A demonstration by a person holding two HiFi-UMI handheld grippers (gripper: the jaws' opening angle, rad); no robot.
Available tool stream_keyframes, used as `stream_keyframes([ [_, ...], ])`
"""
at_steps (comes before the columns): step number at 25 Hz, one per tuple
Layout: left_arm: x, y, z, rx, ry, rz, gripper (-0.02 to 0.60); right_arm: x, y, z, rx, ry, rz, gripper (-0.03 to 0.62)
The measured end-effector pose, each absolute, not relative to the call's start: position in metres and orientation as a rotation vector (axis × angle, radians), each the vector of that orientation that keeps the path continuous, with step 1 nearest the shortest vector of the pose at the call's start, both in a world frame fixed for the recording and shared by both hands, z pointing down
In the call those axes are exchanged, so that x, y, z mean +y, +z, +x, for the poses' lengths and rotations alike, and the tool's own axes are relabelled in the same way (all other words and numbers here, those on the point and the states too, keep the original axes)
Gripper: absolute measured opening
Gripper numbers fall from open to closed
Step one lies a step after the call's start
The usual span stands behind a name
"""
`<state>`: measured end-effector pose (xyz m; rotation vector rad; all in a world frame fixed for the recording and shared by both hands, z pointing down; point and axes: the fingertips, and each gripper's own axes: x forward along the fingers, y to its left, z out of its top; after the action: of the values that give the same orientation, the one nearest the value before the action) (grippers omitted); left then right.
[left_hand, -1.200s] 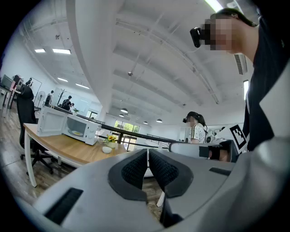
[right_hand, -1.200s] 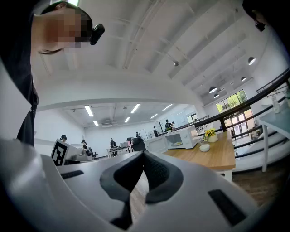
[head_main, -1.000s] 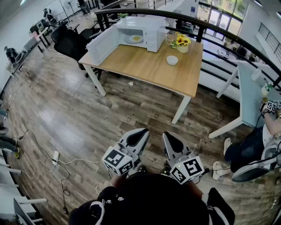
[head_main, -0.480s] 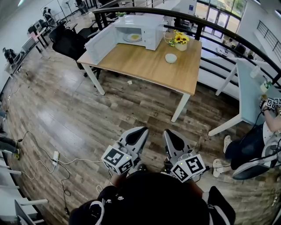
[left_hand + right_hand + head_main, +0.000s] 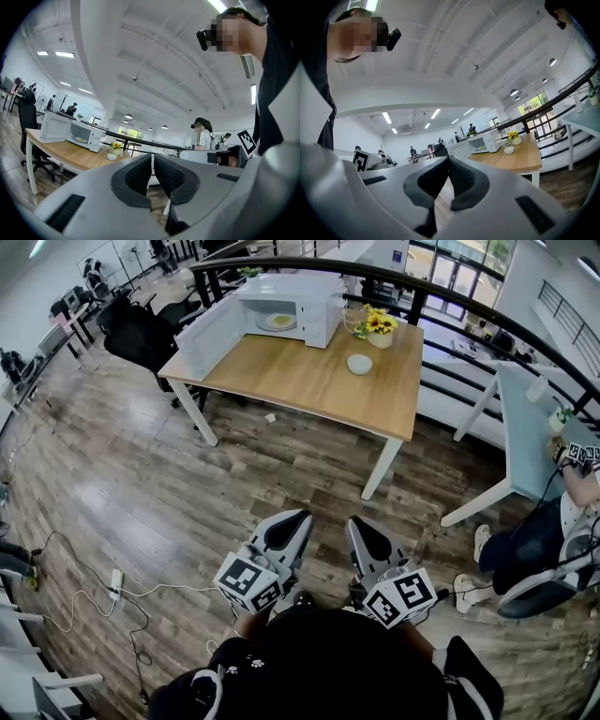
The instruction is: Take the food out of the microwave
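Food [image 5: 282,322]: we see it in the open microwave [image 5: 326,315], top centre.
Left gripper [image 5: 296,519]: our jaws closed, empty.
Right gripper [image 5: 356,523]: closed too, empty.

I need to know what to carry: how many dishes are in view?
2: a plate of food inside the open microwave, and a small white bowl on the wooden table near the flowers. More could be hidden behind the microwave.

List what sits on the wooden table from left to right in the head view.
Open microwave door → plate of food inside the microwave → potted yellow flowers.
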<state>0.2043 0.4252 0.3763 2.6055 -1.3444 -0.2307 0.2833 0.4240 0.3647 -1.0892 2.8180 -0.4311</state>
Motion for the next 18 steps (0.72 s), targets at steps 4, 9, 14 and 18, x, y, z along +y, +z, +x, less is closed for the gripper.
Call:
stream_keyframes([
  [4,0.424,0.378,0.198,-1.331,-0.221,2.621,0.023,0.424,0.367,0.278,2.817,-0.438,-1.116,0.002],
  [9,0.424,0.38,0.188,-1.315,-0.228,2.617,0.023,0.422,0.368,0.269,2.822,-0.429,-1.144,0.005],
  [14,0.423,0.381,0.175,-1.309,-0.214,2.631,0.025,0.421,0.369,0.256,2.826,-0.424,-1.169,0.009],
  [18,0.421,0.383,0.16,-1.322,-0.212,2.625,0.025,0.419,0.37,0.243,2.835,-0.417,-1.181,0.017],
])
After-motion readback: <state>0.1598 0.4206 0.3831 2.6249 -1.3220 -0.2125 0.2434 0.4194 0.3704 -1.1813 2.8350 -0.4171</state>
